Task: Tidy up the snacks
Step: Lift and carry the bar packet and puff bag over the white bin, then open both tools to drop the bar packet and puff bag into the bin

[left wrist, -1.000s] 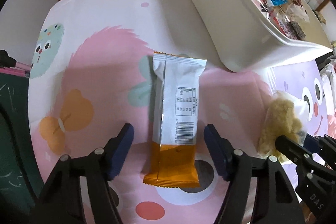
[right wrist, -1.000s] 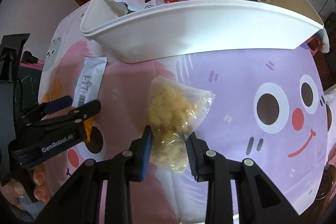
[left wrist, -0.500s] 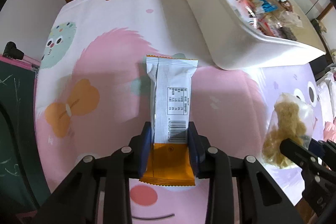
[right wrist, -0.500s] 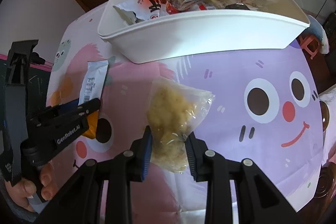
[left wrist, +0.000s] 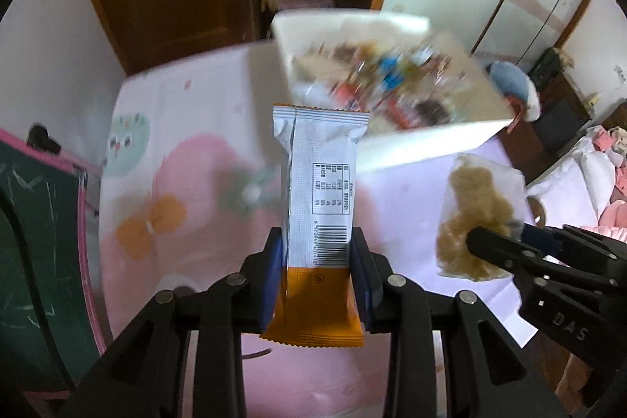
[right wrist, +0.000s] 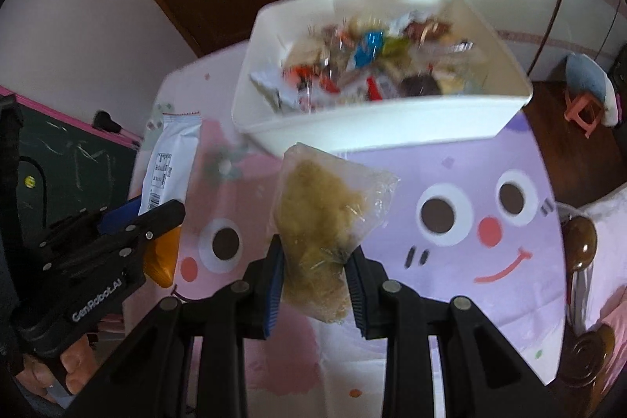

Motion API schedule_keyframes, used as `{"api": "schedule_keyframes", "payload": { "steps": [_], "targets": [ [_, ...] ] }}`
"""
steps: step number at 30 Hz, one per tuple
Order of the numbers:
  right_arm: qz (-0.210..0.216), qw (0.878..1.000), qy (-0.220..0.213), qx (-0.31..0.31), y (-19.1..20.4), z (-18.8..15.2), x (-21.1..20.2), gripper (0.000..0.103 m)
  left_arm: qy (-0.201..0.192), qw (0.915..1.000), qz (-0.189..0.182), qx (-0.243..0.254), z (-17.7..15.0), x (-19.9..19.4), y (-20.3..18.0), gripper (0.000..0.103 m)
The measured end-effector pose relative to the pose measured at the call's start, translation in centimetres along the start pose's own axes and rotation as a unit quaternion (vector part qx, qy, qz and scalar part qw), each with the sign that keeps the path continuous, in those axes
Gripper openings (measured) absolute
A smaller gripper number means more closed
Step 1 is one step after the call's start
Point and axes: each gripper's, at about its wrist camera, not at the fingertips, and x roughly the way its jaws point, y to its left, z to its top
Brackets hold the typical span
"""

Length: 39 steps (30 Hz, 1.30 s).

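Fingers of the left gripper [left wrist: 318, 277] pinch a white-and-orange foil snack bar [left wrist: 319, 218] near its orange end; the right gripper [right wrist: 315, 275] squeezes a clear crumbly snack bag [right wrist: 325, 218], light, crushable, both aloft before the white plastic bin [right wrist: 392, 120].

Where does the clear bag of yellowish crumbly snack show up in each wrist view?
Left wrist: clear bag at right edge, pinched by the right gripper.
Right wrist: clear bag at centre, between the gripper's own fingers.
Shared landmark: white bin of snacks behind it.
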Motion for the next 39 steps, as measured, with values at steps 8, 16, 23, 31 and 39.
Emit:
{"api": "schedule_keyframes", "payload": {
  "steps": [8, 16, 23, 31, 39],
  "targets": [
    [0.017, 0.998, -0.042, -0.034, -3.6, 6.4, -4.0, 0.029, -0.053, 0.9984, 0.016, -0.014, 6.3, -2.9, -5.0, 0.031],
    [0.002, 0.994, -0.081, -0.072, -5.8, 14.7, -4.9, 0.03, -0.085, 0.9952, 0.039, -0.028, 14.9, -0.7, -7.6, 0.031],
    [-0.015, 0.994, -0.072, -0.084, -6.7, 19.0, -1.5, 0.03, -0.068, 0.9955, 0.05, -0.043, 19.6, 4.5, -6.5, 0.032],
    [-0.013, 0.997, -0.012, -0.071, -7.5, 19.4, 4.7, 0.03, -0.028, 0.9962, 0.067, -0.047, 21.1, 10.3, -4.2, 0.033],
    [0.005, 0.999, 0.026, -0.041, -8.1, 18.3, 8.4, 0.042, 0.011, 0.9968, 0.06, -0.051, 20.6, 13.9, -3.5, 0.072]
  ]
}}
